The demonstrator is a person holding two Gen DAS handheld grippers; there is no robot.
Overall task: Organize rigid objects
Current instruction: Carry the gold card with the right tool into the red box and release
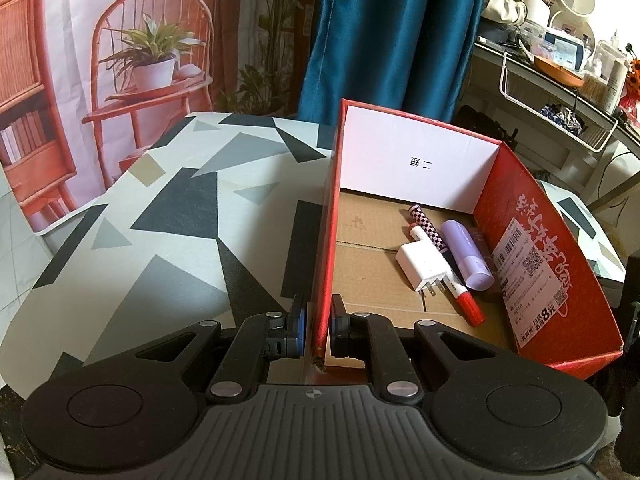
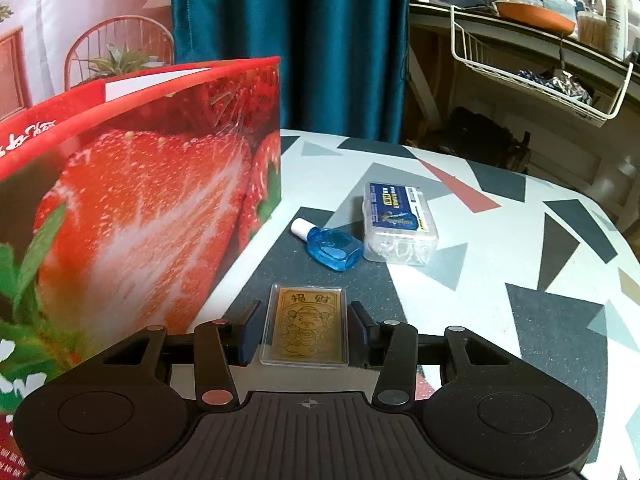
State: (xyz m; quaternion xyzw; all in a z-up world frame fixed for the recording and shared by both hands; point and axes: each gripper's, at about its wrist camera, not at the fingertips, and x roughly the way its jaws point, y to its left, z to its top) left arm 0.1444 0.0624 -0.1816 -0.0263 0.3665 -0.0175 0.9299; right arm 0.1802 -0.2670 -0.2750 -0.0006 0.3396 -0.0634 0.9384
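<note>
In the left wrist view my left gripper (image 1: 316,326) straddles the left wall of the red cardboard box (image 1: 326,240), one finger on each side, nearly closed on it. Inside the box lie a white charger plug (image 1: 424,266), a red-capped marker (image 1: 448,276), a checkered pen (image 1: 428,226) and a lilac tube (image 1: 468,254). In the right wrist view my right gripper (image 2: 305,330) is open around a gold card in a clear case (image 2: 306,326) lying flat on the table. A blue bottle (image 2: 334,248) and a clear plastic box (image 2: 398,224) lie beyond it.
The strawberry-printed outside of the box (image 2: 140,208) stands close on the right gripper's left. The table has a geometric patterned cloth (image 1: 168,216). A blue curtain (image 2: 288,40) hangs behind, and a cluttered shelf with a white wire basket (image 2: 532,80) is at the right.
</note>
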